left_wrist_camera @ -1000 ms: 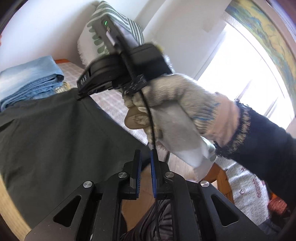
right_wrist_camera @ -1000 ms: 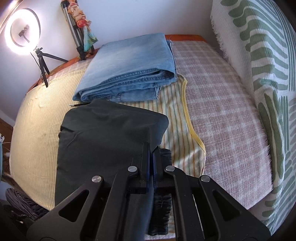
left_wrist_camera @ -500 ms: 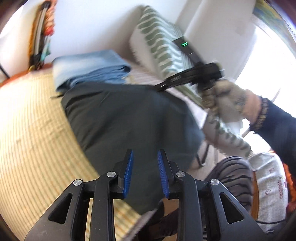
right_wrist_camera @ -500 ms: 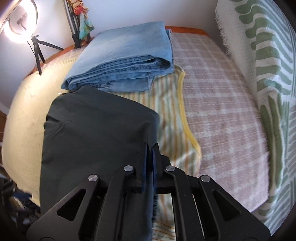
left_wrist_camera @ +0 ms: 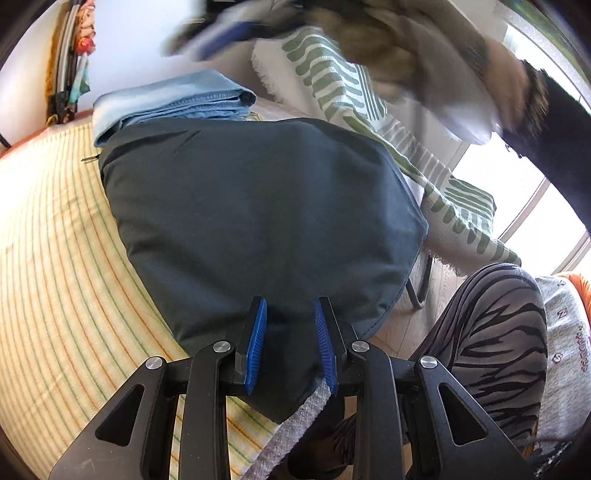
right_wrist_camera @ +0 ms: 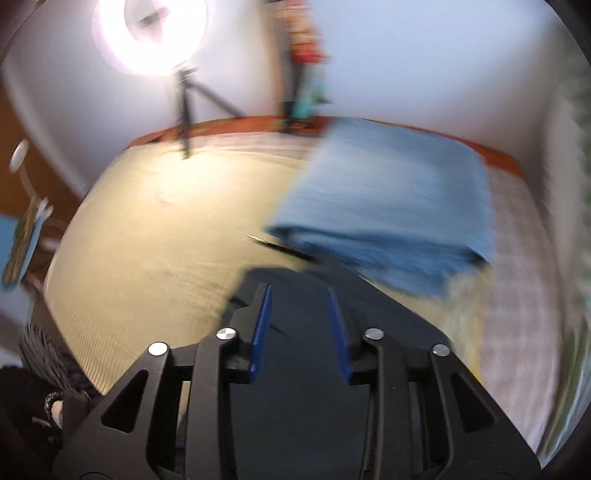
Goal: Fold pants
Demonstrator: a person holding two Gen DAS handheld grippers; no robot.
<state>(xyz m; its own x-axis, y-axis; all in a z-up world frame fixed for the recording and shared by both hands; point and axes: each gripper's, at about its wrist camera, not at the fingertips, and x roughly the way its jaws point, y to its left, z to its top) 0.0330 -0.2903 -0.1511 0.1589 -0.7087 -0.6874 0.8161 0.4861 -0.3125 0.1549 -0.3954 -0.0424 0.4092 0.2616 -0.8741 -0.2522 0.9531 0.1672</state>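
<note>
Left wrist — left gripper [left_wrist_camera: 290, 341] fingers [left_wrist_camera: 255, 343] apart over pants [left_wrist_camera: 258, 206]

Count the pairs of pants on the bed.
2. The dark pants lie folded at the near edge; the blue jeans sit folded just behind them, toward the wall. Others may be hidden beneath.

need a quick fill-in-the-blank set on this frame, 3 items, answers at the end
1. Both the left gripper and the right gripper are ____, holding nothing.
2. The dark pants lie on the bed, and the folded jeans behind them are ____ in colour.
3. The lit lamp on the tripod is shaped like a ____.

Answers: open; blue; ring
</note>
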